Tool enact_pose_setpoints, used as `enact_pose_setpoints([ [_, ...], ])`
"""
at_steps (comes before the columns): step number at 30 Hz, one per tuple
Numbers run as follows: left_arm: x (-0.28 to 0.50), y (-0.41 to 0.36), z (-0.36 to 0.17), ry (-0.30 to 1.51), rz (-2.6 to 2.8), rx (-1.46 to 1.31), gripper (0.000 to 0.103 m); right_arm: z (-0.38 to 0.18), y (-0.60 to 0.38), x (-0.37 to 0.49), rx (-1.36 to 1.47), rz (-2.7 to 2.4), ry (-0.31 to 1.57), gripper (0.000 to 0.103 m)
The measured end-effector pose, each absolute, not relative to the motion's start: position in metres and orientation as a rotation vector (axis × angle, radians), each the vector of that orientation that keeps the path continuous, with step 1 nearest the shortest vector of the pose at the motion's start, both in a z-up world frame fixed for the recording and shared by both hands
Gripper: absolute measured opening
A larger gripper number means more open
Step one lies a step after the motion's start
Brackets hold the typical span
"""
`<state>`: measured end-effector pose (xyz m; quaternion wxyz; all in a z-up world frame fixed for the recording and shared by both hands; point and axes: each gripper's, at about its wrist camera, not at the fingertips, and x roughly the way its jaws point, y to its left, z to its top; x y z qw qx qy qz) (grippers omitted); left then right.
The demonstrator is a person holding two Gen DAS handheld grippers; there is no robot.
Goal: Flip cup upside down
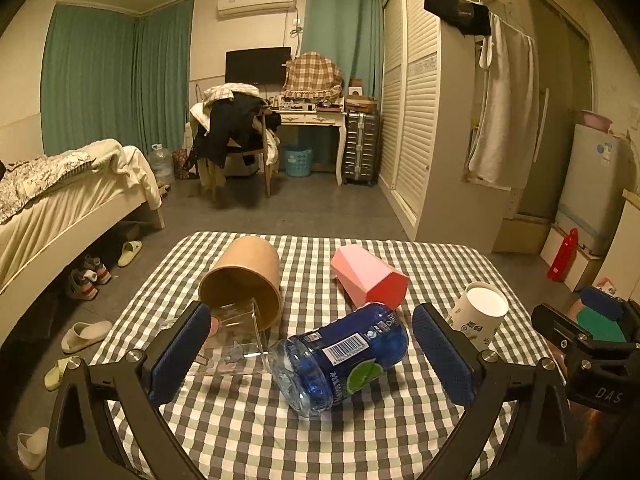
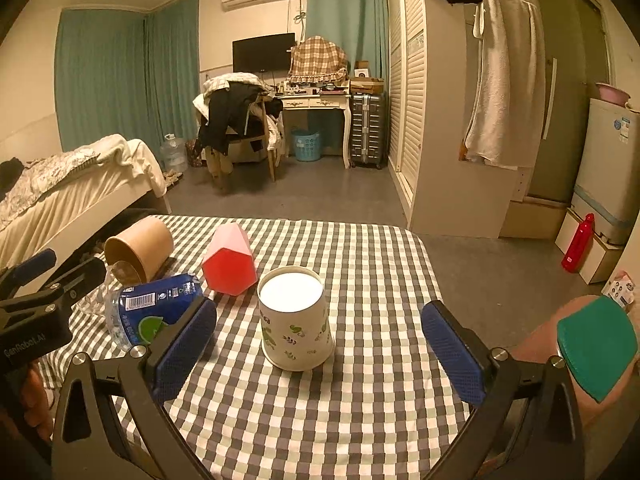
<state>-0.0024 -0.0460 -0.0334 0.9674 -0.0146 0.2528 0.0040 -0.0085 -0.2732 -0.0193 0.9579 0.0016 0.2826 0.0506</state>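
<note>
**Floral cup inverted on checked cloth**

The floral cup (image 2: 295,317) stood mouth-down between the wide-spread, empty right gripper (image 2: 319,354). The left gripper (image 1: 311,354), marked "GenRobot.AI", gaped wide around a blue bottle (image 1: 340,358) whose label was apparently barcoded, otherwise unreadable.

White floral cup (image 2: 295,318) standing upside down, base up, on checked cloth, right of other cups.

Dim bedroom (image 1: 248,200) (teal curtains (image 1: 116,80))
</note>
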Motion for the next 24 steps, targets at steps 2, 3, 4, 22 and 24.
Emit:
enact_pose_setpoints([
  [2,-0.0023,-0.0454,-0.0333,0.513,0.007,-0.029,0.103,-0.0195,-0.273,-0.008,0.006,0.103,0.572,0.103],
  [3,-0.0026,-0.0453,-0.033,0.513,0.004,-0.029,0.103,-0.0197,-0.2729,-0.008,0.007,0.104,0.571,0.103],
  [4,-0.0023,-0.0451,-0.033,0.516,0.005,-0.028,0.103,-0.0201,-0.273,-0.0082,0.008,0.102,0.57,0.103],
  [22,-0.0058,-0.0424,-0.0307,0.513,0.029,-0.02,0.103,-0.0228,-0.2729,-0.0104,0.005,0.098,0.579,0.103],
  [24,-0.0063,-0.042,-0.0294,0.511,0.03,-0.021,0.103,-0.0234,-0.2728,-0.0099,0.005,0.096,0.581,0.103],
])
